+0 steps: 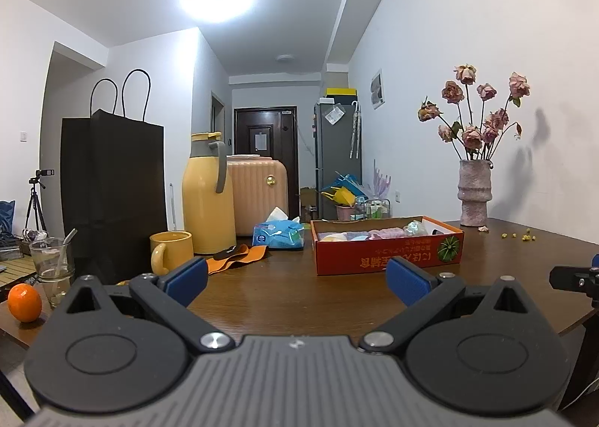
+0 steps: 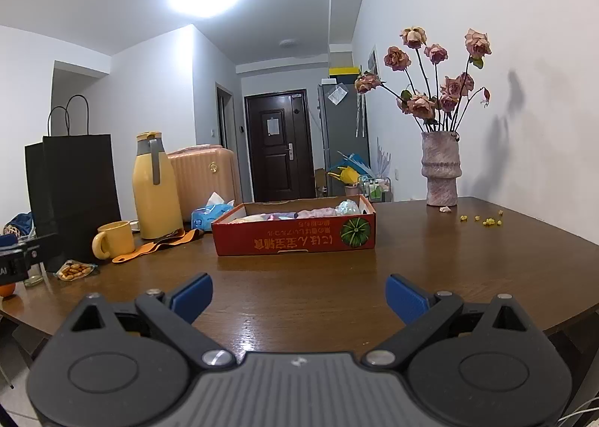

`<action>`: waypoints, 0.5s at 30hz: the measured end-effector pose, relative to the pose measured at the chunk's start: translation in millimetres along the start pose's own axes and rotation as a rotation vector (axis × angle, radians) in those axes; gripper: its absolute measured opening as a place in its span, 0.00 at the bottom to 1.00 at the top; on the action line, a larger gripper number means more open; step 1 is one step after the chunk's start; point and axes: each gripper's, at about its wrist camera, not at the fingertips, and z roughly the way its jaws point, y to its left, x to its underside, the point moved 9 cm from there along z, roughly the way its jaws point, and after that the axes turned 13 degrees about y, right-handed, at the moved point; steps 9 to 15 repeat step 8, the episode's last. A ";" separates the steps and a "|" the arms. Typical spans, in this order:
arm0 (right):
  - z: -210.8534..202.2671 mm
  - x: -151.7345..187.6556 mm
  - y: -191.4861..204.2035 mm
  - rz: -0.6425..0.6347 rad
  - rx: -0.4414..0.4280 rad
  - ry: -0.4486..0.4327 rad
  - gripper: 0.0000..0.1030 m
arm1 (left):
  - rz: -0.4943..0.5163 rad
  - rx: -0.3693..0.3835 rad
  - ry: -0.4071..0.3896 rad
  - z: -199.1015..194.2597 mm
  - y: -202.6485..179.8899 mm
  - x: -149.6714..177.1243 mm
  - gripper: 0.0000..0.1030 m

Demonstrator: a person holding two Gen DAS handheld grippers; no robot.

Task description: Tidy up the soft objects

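Right gripper [image 2: 297,294] low over wooden table [image 2: 430,258], blue-padded fingers [image 2: 406,298] spread wide, nothing between. Beyond, mid-table: red cardboard box [image 2: 294,236], shallow, pastel soft objects [image 2: 288,214] piled inside. Left of box: blue tissue pack [image 2: 209,216], orange strap [image 2: 157,245] lying flat, yellow mug [image 2: 114,239], yellow thermos jug [image 2: 155,189], black paper bag [image 2: 73,187], snack packet [image 2: 75,271] near left edge. Far right: pink vase [image 2: 441,172] of dried roses, yellow crumbs [image 2: 483,220] scattered beside.

Table [image 2: 337,277]: dark wood
Vase [image 2: 440,170]: far right w/ dried pink roses [image 2: 436,82]
Thermos [image 1: 207,198]: yellow, upright, behind yellow mug [image 1: 172,256]
Bag [image 1: 112,195]: black paper, far left
Orange [image 1: 24,302]: left edge
Tissue pack [image 1: 277,234]: blue, btwn thermos & box
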 end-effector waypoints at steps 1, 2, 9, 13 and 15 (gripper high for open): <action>0.0 -0.2 -0.3 0.000 0.001 -0.001 0.97 | -0.001 -0.001 0.000 0.0 0.3 0.0 1.00; 0.1 -0.1 -0.5 0.000 0.001 -0.001 0.97 | -0.001 -0.001 0.001 0.2 0.1 -0.2 1.00; 0.7 0.2 -0.3 -0.001 0.001 0.001 0.97 | 0.004 -0.012 -0.011 -0.8 0.4 -1.0 1.00; 0.7 0.2 -0.3 -0.001 0.001 0.001 0.97 | 0.004 -0.012 -0.011 -0.8 0.4 -1.0 1.00; 0.7 0.2 -0.3 -0.001 0.001 0.001 0.97 | 0.004 -0.012 -0.011 -0.8 0.4 -1.0 1.00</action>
